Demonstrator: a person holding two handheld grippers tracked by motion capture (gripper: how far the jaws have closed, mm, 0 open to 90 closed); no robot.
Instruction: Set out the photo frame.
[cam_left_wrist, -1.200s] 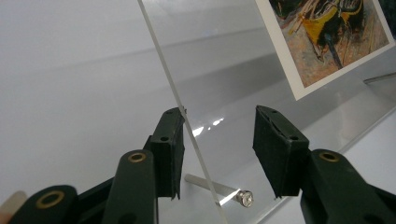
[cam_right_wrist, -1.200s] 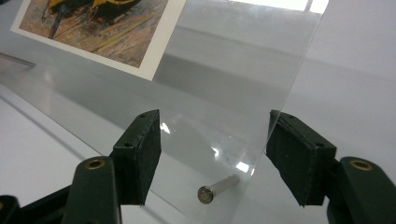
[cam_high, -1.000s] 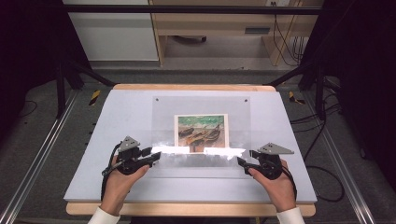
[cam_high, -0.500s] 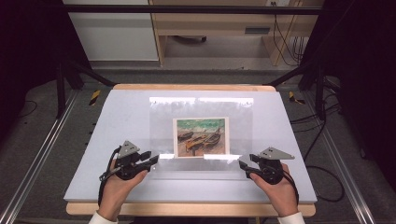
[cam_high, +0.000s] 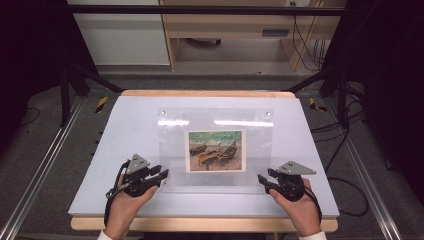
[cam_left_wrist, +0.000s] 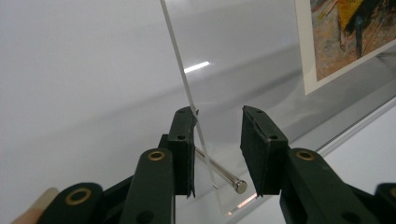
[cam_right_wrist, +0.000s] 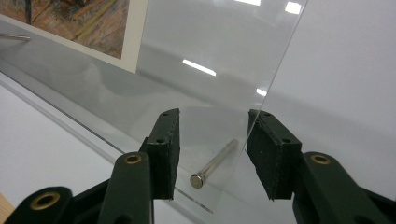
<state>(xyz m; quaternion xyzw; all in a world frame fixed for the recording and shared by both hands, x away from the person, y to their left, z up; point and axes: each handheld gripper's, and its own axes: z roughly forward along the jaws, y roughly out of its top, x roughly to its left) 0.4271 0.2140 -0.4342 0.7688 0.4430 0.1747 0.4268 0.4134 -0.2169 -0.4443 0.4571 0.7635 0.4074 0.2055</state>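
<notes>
Two black two-jaw grippers sit at the near corners of a clear rectangular acrylic sheet (cam_high: 215, 150) that lies on the pale grey table top (cam_high: 125, 125), with a small white-bordered print of painted boats (cam_high: 216, 150) at its middle. In the high view the left gripper (cam_high: 161, 175) is at the sheet's near left corner and the right gripper (cam_high: 262, 180) at its near right corner, each held in a hand that comes in from the bottom. In the left gripper view the jaws stand parted, released, with the sheet's thin left edge (cam_left_wrist: 187, 88) running up between them, close against one jaw and well off the other; a slim silver metal pin (cam_left_wrist: 224, 175) pokes through the sheet at that corner. In the right gripper view the jaws are likewise spread and grasp nothing; the sheet's right edge (cam_right_wrist: 275, 84) passes just inside one jaw, and a second silver metal pin (cam_right_wrist: 212, 165) stands in the gap. The sheet's far edge, marked by two small round fittings (cam_high: 268, 113), lies near the table's far wooden rim (cam_high: 210, 93). Bare table surface stretches wide to the left and right of the sheet, and a narrower strip runs between its near edge and the table's front. Beyond the table edges lie grey floor and metal rails (cam_high: 45, 165) on both sides.
</notes>
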